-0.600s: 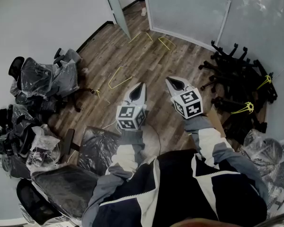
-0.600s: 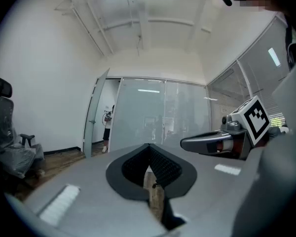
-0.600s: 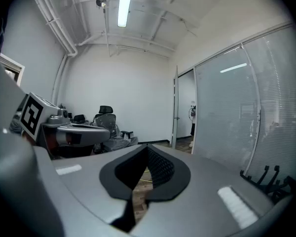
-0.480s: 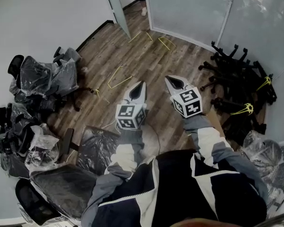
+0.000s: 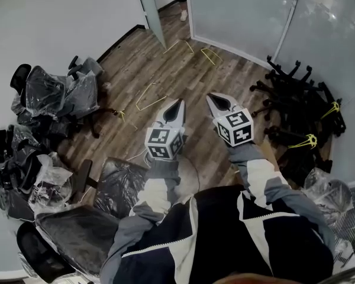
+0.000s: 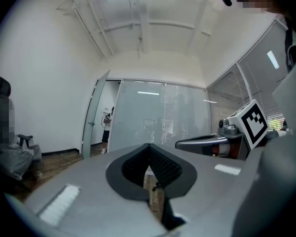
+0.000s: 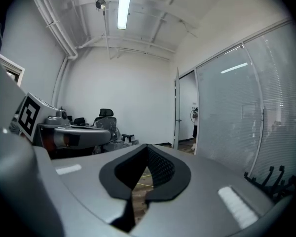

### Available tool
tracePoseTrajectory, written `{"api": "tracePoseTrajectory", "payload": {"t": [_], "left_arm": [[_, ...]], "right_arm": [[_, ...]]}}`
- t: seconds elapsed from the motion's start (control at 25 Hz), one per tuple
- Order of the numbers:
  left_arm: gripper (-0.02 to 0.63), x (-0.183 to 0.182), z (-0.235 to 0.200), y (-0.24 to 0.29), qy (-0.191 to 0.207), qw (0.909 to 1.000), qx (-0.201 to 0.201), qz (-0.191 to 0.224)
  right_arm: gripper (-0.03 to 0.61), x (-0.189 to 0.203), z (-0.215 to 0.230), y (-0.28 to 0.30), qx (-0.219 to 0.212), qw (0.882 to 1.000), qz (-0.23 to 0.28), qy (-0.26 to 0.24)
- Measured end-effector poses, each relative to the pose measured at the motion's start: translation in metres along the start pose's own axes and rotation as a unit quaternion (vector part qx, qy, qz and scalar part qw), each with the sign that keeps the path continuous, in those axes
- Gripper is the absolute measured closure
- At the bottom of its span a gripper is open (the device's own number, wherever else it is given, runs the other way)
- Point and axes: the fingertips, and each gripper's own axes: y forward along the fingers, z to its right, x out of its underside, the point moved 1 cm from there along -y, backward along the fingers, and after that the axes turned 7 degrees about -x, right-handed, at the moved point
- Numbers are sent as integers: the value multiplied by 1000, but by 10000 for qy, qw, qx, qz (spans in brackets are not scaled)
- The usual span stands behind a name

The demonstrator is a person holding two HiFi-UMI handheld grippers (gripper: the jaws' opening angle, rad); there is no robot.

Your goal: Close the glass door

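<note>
The glass door (image 5: 149,5) stands open at the far end of the room, swung in from the frosted glass wall (image 5: 236,10). It is far ahead of both grippers. My left gripper (image 5: 176,105) and right gripper (image 5: 216,99) are held side by side over the wooden floor, pointing toward the doorway, each shut with nothing between the jaws. The left gripper view shows the door (image 6: 93,117) left of its closed tips (image 6: 149,146). In the right gripper view the door (image 7: 177,113) stands edge-on above the closed tips (image 7: 148,146).
Plastic-wrapped office chairs (image 5: 53,93) crowd the left side. A heap of black chair bases (image 5: 296,105) lies at the right by the glass wall. Yellow straps (image 5: 148,96) lie on the floor between. A person (image 6: 107,125) stands in the doorway.
The head view has crept slightly forward toward the door. Both grippers keep the same pose and stay shut.
</note>
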Motion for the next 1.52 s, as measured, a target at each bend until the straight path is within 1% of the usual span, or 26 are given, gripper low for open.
{"api": "tracePoseTrajectory", "payload": {"t": [0.4,0.52,0.6,0.84,1.08,1.24,1.4,1.52], "left_arm": [[609,-1,-3,19,-137,9999,27,52],[610,-1,-7,28,-245,9997,36,55],[609,1,-9,39,-248,9997,-1,27],[609,5,-17,97,-150,9997,-163,-110],[609,-2,-23,179,-57,9991,-405,-133],[610,1,-27,233,-66,9983,-563,-142],[609,5,-28,273,-96,9974,-698,-160],[609,8,-28,296,-104,9968,-761,-213]], "right_arm": [[574,-5,11,9,-35,9999,-11,-161],[574,-7,16,16,-107,9998,0,-176],[574,-5,26,23,-186,9997,2,-142],[574,-3,80,56,-385,9993,25,-31],[574,-12,151,95,-645,9979,-15,-70],[574,-13,200,116,-804,9967,-58,-109],[574,-10,240,133,-912,9957,-68,-110],[574,-7,261,141,-986,9951,-96,-52]]}}
